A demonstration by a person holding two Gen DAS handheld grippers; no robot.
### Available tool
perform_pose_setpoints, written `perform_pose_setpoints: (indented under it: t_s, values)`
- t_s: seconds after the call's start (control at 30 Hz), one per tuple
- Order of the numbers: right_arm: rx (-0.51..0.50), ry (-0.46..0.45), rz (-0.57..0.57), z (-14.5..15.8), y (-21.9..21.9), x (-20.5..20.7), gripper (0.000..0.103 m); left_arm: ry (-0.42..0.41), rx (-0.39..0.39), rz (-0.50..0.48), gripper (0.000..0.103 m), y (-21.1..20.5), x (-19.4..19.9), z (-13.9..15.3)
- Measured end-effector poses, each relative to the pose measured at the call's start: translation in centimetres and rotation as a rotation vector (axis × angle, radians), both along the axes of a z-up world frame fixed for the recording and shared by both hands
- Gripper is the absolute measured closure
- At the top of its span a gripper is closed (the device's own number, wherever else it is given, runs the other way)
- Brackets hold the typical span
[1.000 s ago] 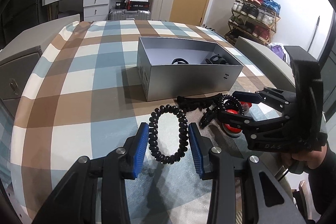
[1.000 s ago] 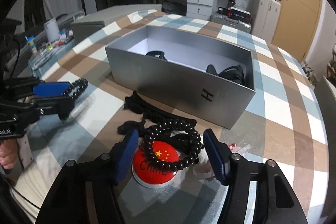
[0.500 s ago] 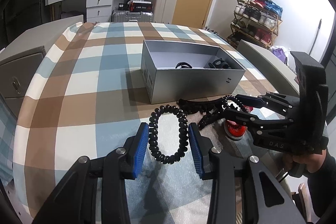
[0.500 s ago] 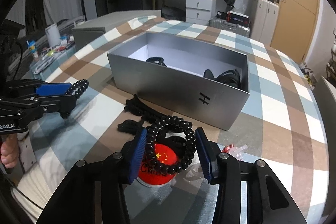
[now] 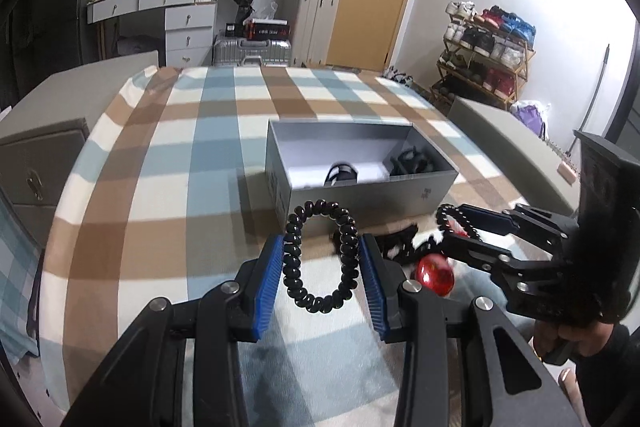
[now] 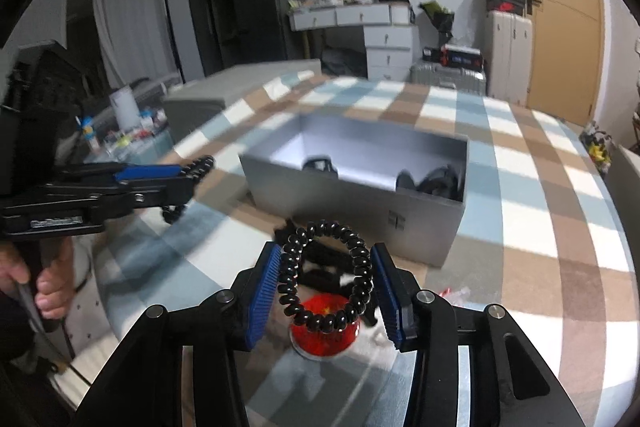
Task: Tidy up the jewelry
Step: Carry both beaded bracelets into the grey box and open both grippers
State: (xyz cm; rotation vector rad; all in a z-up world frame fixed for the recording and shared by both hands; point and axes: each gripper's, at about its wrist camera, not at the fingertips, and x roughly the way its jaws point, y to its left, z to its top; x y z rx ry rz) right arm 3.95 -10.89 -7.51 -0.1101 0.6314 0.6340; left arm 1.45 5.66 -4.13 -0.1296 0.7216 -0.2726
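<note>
The left tongs (image 5: 322, 267) grip a black bead bracelet (image 5: 320, 259) between their blue pads, held above the checked desk (image 5: 160, 187) just in front of the grey box (image 5: 360, 195). The right tongs (image 6: 326, 287) are clamped on a second bracelet (image 6: 326, 275), lifted over a red round thing (image 6: 324, 335) and a heap of black bands (image 6: 320, 267) that is too blurred to sort out. The box holds dark pieces (image 6: 436, 183), perhaps more bracelets.
</note>
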Motion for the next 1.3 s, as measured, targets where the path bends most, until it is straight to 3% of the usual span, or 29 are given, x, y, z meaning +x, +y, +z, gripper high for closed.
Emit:
perform_pose_setpoints:
  t_s: [0.47,0.8,1.3]
  values:
    - [0.206,-0.022,0.009,4.6,-1.7,3.1,0.058,-0.074,-0.014,-0.032,0.070,-0.6,4.2,2.4]
    - [0.222,-0.023,0.022,5.6,-1.1,6.6,0.058,-0.060,-0.053,-0.078,0.070,-2.0,7.4,2.4]
    - [0.210,0.045,0.001,3.3,-1.3,10.5,0.058,0.038,-0.076,-0.138,0.070,-3.6,9.7,0.3]
